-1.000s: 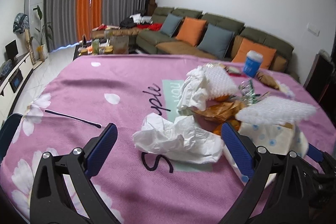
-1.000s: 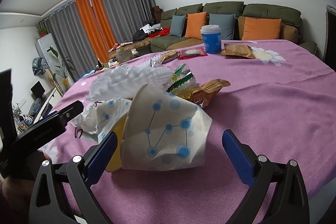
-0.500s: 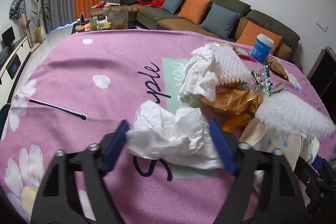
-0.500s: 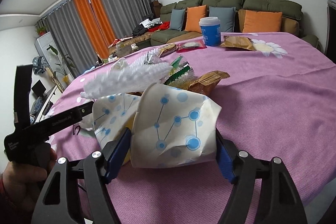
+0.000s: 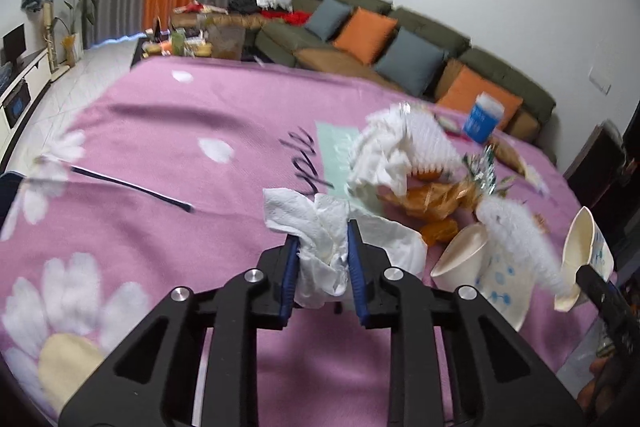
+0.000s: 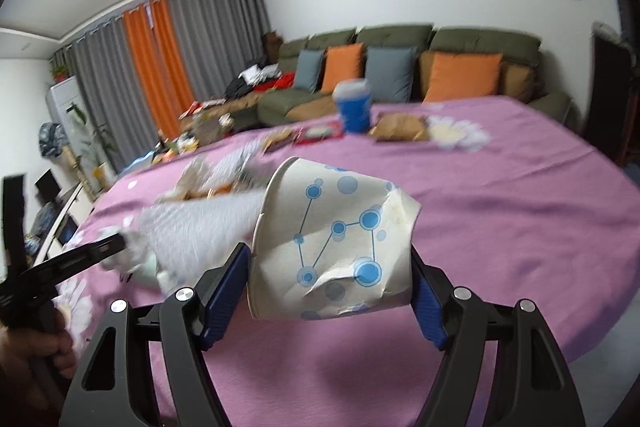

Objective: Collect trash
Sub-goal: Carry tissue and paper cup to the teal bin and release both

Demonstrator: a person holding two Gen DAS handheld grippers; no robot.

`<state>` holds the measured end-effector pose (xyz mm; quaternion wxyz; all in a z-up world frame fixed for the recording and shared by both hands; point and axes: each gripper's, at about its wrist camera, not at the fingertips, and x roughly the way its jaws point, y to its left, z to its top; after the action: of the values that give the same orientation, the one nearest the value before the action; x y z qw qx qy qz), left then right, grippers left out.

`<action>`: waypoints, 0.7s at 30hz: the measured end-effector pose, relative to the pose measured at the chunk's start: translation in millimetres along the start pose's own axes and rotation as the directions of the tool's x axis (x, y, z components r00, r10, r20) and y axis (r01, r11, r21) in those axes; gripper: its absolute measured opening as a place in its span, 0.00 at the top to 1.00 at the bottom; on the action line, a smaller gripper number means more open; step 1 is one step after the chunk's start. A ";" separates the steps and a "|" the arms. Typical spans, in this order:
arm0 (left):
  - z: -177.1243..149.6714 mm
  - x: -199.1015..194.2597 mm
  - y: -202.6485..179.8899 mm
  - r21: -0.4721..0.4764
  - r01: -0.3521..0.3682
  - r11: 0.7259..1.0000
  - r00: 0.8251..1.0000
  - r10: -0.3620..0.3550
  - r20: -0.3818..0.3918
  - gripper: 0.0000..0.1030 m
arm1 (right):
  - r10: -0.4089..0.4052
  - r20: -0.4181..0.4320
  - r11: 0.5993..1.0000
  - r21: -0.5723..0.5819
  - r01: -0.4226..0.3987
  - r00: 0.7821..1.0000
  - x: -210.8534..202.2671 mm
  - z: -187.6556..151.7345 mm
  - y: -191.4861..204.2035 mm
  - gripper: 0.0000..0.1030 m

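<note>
My left gripper (image 5: 323,239) is closing its jaws on a crumpled white tissue (image 5: 296,207), and both blue pads press into it just above the pink tablecloth (image 5: 160,131). My right gripper (image 6: 328,255) is shut on a crushed paper cup (image 6: 332,227) with blue dots, held on its side above the table. A white foam net (image 6: 200,227) hangs against that cup's mouth. In the left wrist view the held cup (image 5: 584,251) shows at the right edge, and a second dotted cup (image 5: 464,259) lies near it.
A heap of tissue, foam and orange wrappers (image 5: 432,195) lies mid-table. A blue cup (image 6: 354,107) and snack packets (image 6: 400,127) stand at the far side. A thin black stick (image 5: 132,187) lies on the left. A green sofa (image 6: 400,67) lies beyond the table.
My left jaws have gone from wide open to pinching the tissue. My right jaws have closed on the paper cup and raised it off the cloth, with the foam net dragged along.
</note>
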<state>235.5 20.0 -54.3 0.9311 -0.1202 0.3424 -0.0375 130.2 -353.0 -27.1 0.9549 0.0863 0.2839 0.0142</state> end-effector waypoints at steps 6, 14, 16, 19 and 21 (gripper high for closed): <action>7.9 -52.1 25.8 -0.038 -0.027 0.999 0.992 0.031 0.123 0.78 | 0.016 0.138 0.997 -0.074 -0.005 0.990 -27.1 26.5 16.0 0.30; 7.0 -123.9 81.2 -0.108 -0.120 0.987 0.960 0.143 0.240 0.78 | 0.237 0.159 0.952 -0.232 -0.197 0.958 -24.3 44.6 86.7 0.30; 5.1 -140.9 98.5 -0.135 -0.156 0.978 0.946 0.187 0.263 0.78 | 0.289 0.147 0.931 -0.274 -0.242 0.946 -21.3 48.0 109.8 0.30; 1.9 -164.4 124.8 -0.175 -0.205 0.963 0.925 0.249 0.288 0.78 | 0.380 0.121 0.887 -0.329 -0.324 0.917 -16.9 52.3 146.2 0.30; -0.4 -177.7 139.6 -0.199 -0.237 0.951 0.909 0.289 0.300 0.78 | 0.444 0.095 0.847 -0.368 -0.384 0.891 -13.5 53.7 175.3 0.30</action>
<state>98.0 182.1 22.3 0.9587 -0.1506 0.1992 0.1362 152.0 -189.9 54.7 0.9506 -0.0191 0.1662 0.2613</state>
